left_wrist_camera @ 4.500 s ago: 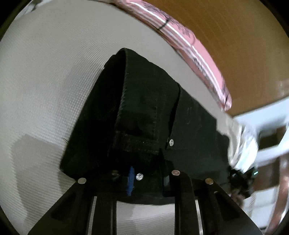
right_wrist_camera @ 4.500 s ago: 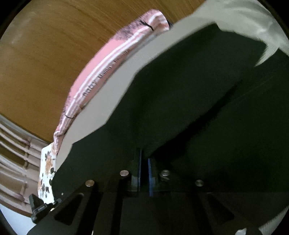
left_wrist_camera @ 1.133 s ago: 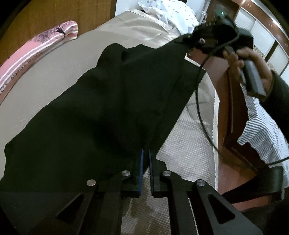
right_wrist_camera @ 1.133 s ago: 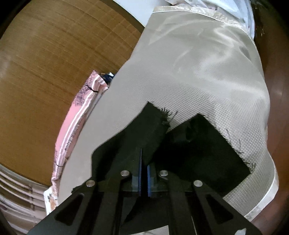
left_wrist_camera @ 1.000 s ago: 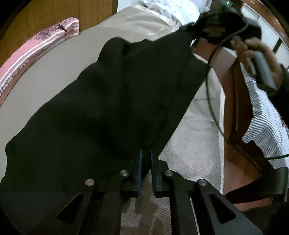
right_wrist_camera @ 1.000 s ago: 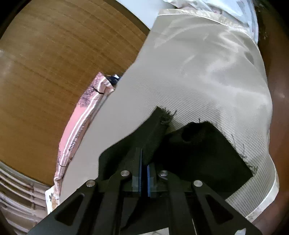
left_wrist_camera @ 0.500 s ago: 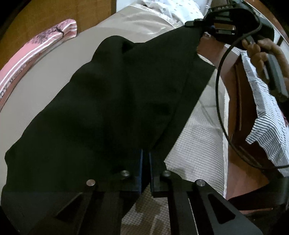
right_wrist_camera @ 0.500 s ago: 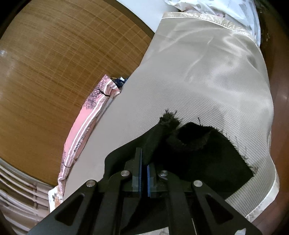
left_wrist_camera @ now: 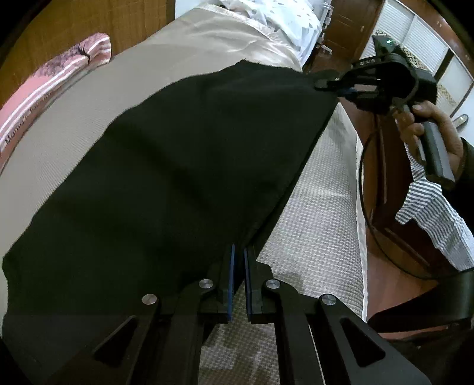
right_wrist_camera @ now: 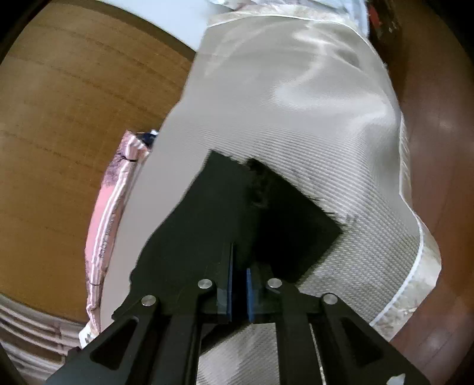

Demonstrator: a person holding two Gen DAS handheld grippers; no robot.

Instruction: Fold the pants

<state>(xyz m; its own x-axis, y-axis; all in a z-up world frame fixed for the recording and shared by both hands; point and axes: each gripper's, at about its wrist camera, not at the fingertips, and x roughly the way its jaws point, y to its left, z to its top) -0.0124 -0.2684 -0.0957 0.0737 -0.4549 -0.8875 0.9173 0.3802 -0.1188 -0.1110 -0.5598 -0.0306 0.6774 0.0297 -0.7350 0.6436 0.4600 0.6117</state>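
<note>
Black pants (left_wrist_camera: pixel 177 165) lie stretched out along a beige bed (left_wrist_camera: pixel 311 237). At the bottom of the left wrist view my left gripper (left_wrist_camera: pixel 238 251) is shut on their near edge. A hand (left_wrist_camera: pixel 429 124) holds my right gripper (left_wrist_camera: pixel 340 87) at the far corner of the cloth, low over the bed's side. In the right wrist view the frayed leg ends (right_wrist_camera: pixel 266 189) lie flat ahead of my right gripper (right_wrist_camera: pixel 238 266). Its jaws are opening, with dark cloth still between the blue pads.
A pink striped pillow (left_wrist_camera: pixel 59 77) lies along the wooden wall (right_wrist_camera: pixel 59 118) on the bed's far side. White spotted bedding (left_wrist_camera: pixel 281 23) sits at the bed's end. The person's striped shirt (left_wrist_camera: pixel 438 213) and a brown wooden floor (right_wrist_camera: pixel 429 118) are beside the bed.
My right gripper has come down and outward with the leg ends, and the raised cloth has flattened onto the bed. Its pads stand slightly wider apart. The left gripper has stayed put.
</note>
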